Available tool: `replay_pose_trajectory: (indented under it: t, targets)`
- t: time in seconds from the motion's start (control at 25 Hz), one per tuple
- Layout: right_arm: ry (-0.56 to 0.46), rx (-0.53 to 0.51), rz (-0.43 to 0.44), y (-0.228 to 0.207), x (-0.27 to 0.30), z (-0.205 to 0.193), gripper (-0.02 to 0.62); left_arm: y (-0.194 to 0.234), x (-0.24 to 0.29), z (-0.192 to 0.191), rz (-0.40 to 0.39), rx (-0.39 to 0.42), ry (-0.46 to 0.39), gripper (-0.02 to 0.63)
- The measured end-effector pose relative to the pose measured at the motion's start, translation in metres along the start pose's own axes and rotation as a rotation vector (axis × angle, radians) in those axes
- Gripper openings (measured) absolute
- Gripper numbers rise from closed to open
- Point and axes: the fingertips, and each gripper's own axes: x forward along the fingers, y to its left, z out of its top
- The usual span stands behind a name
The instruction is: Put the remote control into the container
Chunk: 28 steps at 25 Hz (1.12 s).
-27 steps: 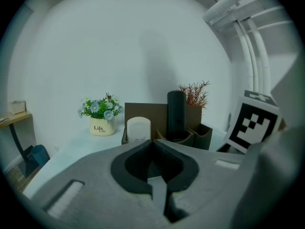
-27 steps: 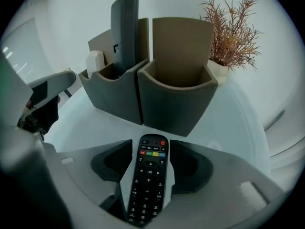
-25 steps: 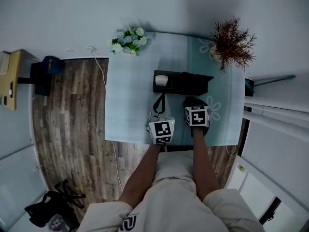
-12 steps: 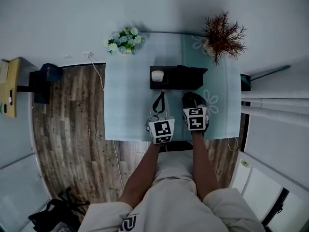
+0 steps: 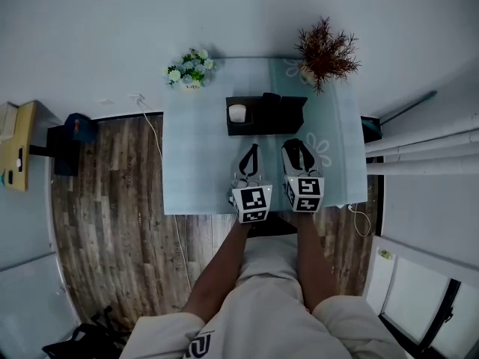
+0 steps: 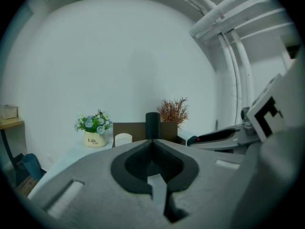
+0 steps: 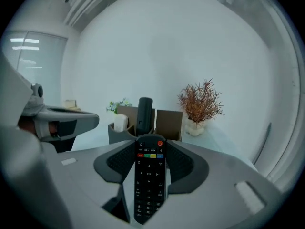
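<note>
Our right gripper (image 7: 149,146) has its jaws clamped on the slim black plastic remote control (image 7: 148,180), which lies lengthwise between them, buttons up, low in the frame's centre. Our left gripper (image 6: 152,146) has its jaws together with nothing between them. We judge the pickup done. Still to do is carrying the remote to the dark brown compartmented container (image 7: 167,123), just above centre, on the pale blue bench (image 5: 198,155).

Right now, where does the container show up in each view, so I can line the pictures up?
Head view: the container sits upper middle, just ahead of both sets of jaws.
Left gripper view: centre, just beyond the closed jaws.
Right gripper view: centre, behind the remote control gripped in the jaws.
Shared landmark: the reddish dried plant, right of the container in all three.
</note>
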Motion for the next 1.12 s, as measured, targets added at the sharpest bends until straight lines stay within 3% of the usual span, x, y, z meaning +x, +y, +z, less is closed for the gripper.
replay_pose_trajectory:
  t: [0.44, 0.72, 1.12]
  targets:
    - [-0.270, 0.167, -0.010, -0.032, 0.003, 0.095, 0.201, -0.007, 0.009, 0.044, -0.040, 0.092, -0.071, 0.005]
    - [-0.419, 0.218, -0.013, -0.057, 0.017, 0.147, 0.201, -0.010, 0.034, 0.064, -0.057, 0.121, -0.098, 0.004]
    - [-0.467, 0.216, -0.036, -0.068, 0.058, 0.150, 0.201, -0.006, 0.070, 0.059, -0.062, 0.116, -0.056, 0.003]
